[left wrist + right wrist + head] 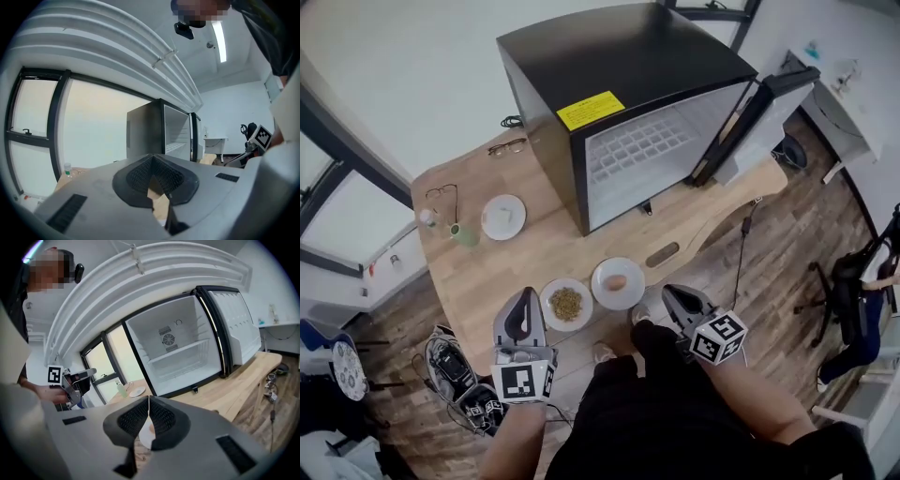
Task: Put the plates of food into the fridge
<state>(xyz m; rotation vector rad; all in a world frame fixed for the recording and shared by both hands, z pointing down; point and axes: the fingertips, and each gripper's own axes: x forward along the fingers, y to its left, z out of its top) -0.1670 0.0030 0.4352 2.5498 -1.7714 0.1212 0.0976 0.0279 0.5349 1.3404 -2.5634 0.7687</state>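
Note:
A black mini fridge (619,103) stands on the wooden table (487,272) with its door (769,108) swung open and its white shelves bare. Near the table's front edge sit two white plates, one with greenish food (566,304) and one with a brown egg-like piece (617,282). A third white plate (503,217) lies further back on the left. My left gripper (525,298) hovers just left of the greenish plate, shut and empty. Just right of the egg plate is my right gripper (670,292), also shut and empty. The right gripper view faces the open fridge (187,352).
Two pairs of glasses (508,146) (442,193), a green cup (464,234) and a small bottle (427,218) lie on the table's left part. A cable (741,253) hangs off the right edge. Shoes (455,370) sit on the floor at left, an office chair (853,291) at right.

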